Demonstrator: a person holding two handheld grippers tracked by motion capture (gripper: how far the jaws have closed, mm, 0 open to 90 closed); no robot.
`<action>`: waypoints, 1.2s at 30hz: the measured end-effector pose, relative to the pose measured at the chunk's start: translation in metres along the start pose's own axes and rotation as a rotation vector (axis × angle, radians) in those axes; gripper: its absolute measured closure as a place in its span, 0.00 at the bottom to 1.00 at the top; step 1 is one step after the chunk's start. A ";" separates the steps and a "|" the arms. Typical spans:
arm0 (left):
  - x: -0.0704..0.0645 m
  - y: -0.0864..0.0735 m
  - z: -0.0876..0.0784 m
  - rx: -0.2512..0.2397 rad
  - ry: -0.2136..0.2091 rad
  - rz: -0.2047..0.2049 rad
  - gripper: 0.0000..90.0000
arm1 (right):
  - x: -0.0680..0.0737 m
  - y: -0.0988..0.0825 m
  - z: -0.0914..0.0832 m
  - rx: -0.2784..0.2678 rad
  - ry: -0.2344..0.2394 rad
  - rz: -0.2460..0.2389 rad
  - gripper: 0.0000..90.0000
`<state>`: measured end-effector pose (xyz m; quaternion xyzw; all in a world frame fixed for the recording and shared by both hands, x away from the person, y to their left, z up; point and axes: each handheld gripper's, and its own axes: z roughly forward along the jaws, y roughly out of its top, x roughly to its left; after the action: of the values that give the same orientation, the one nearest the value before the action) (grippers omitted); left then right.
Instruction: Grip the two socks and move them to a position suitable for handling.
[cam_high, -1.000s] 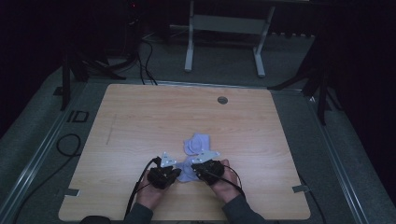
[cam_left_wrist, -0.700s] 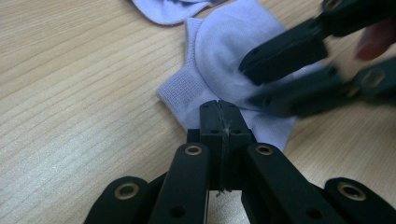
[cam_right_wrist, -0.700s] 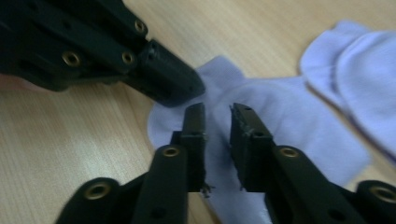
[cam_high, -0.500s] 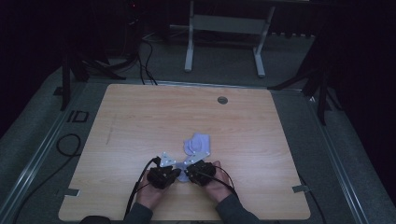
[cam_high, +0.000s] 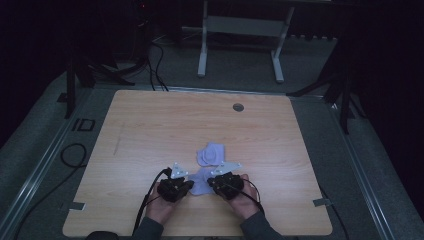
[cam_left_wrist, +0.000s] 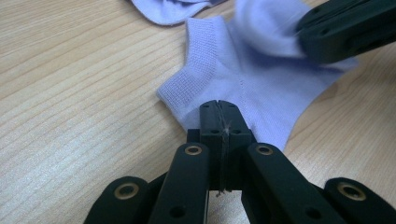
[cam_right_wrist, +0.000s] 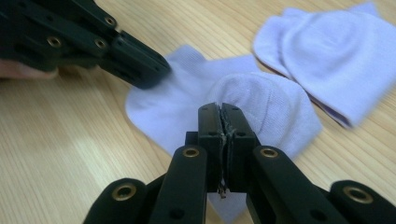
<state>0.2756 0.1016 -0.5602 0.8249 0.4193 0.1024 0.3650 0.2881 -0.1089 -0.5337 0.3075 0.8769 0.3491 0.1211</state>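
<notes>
Two lilac ankle socks lie on the wooden table (cam_high: 150, 130). The near sock (cam_high: 201, 184) is stretched between both grippers. My left gripper (cam_high: 188, 186) is shut on its ribbed cuff edge (cam_left_wrist: 187, 88). My right gripper (cam_high: 212, 182) is shut on the bulging toe part (cam_right_wrist: 261, 100); its jaws have just been closing with the fabric between them. In the left gripper view, the jaws (cam_left_wrist: 219, 109) meet over the sock (cam_left_wrist: 261, 70). The right gripper's jaws (cam_right_wrist: 223, 114) also meet on cloth. The second sock (cam_high: 212, 154) lies folded just beyond, free (cam_right_wrist: 336, 51).
A round grommet (cam_high: 238, 107) sits near the table's far edge. A cable (cam_high: 72, 155) loops on the floor at left. A white stand (cam_high: 240, 25) rises behind the table. Both hands rest near the front edge.
The right gripper slid left toward the left one, then came back to the right, drawing the near sock out between them. The left hand kept still.
</notes>
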 end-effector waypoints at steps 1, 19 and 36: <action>0.000 0.000 0.000 0.000 0.000 0.000 1.00 | -0.002 -0.003 -0.003 -0.005 -0.005 0.010 0.97; 0.000 0.001 0.001 -0.005 0.001 0.000 1.00 | -0.033 -0.039 -0.042 -0.027 -0.073 0.121 0.97; 0.001 0.000 0.001 -0.007 -0.006 0.002 0.99 | -0.049 -0.049 -0.066 -0.053 -0.125 0.176 0.91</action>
<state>0.2766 0.1019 -0.5607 0.8244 0.4171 0.1018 0.3689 0.2755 -0.2033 -0.5194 0.4012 0.8276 0.3617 0.1526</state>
